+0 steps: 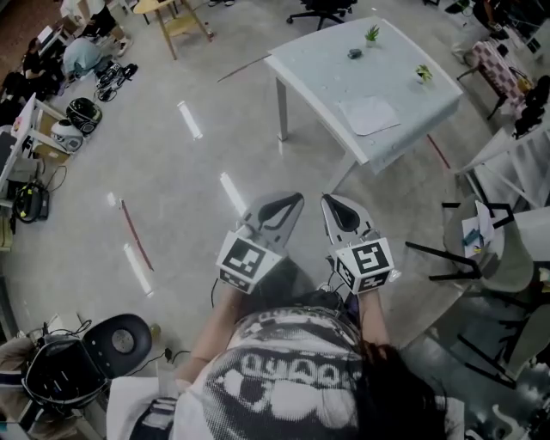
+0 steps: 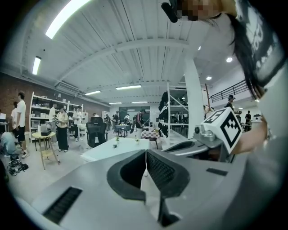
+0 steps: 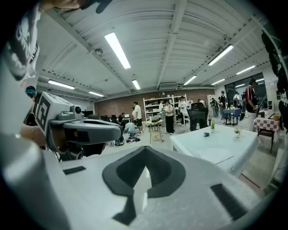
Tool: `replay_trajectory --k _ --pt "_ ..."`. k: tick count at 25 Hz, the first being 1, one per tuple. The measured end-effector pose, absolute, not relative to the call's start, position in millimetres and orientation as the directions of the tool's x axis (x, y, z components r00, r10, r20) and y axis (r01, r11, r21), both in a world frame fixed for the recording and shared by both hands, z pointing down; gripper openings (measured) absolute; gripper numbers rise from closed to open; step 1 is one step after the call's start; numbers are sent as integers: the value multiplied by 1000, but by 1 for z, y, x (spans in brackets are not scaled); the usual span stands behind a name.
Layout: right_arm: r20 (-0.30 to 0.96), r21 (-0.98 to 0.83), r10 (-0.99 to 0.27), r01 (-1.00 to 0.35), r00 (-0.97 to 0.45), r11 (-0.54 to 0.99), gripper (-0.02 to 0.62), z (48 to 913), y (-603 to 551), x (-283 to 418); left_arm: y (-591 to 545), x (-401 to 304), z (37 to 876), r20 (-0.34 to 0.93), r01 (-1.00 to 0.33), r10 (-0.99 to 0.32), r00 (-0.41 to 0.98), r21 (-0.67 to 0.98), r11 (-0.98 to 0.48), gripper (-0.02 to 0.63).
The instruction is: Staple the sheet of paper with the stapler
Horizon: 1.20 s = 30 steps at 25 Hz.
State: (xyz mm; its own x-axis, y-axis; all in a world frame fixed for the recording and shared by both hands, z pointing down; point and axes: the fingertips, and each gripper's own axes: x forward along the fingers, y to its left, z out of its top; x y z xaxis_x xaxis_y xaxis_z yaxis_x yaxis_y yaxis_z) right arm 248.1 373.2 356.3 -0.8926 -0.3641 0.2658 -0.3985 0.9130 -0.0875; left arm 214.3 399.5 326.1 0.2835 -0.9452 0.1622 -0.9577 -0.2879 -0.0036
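Observation:
The white table (image 1: 309, 64) stands well ahead of me across open floor. On it lies a white sheet of paper (image 1: 369, 114), and a small dark stapler (image 1: 355, 53) sits farther back. The right gripper view shows the same table (image 3: 193, 143), paper (image 3: 217, 155) and stapler (image 3: 206, 134) in the distance. My left gripper (image 1: 295, 198) and right gripper (image 1: 327, 200) are held side by side in front of my chest, far short of the table. In its own view the left gripper (image 2: 146, 151) has its jaws meeting in a thin line with nothing between them. The right gripper (image 3: 145, 148) is likewise shut and empty.
Two small potted plants (image 1: 372, 34) (image 1: 424, 73) stand on the table. A black office chair (image 1: 116, 342) is at my lower left, and dark folding chairs (image 1: 468, 258) are at my right. A wooden chair (image 1: 176, 21) and people at shelves are farther back.

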Motion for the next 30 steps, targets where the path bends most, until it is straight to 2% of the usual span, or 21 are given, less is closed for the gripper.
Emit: replay_trajectory --k 3,15,21,30 --pt "278 -87 -391 -428 -877 899 -3 356 370 221 395 182 323 155 -950 -939 307 2 -311 5" --pt "327 -84 -445 -495 -833 865 -3 378 320 208 350 157 345 151 -929 -917 370 35 -369 5" --pt "378 -105 -429 -498 -820 861 -3 396 285 178 318 123 360 175 -928 -911 373 85 -363 5" --pt "336 -126 -392 -453 -857 883 -3 413 196 142 247 95 372 196 -945 -925 324 33 -324 5"
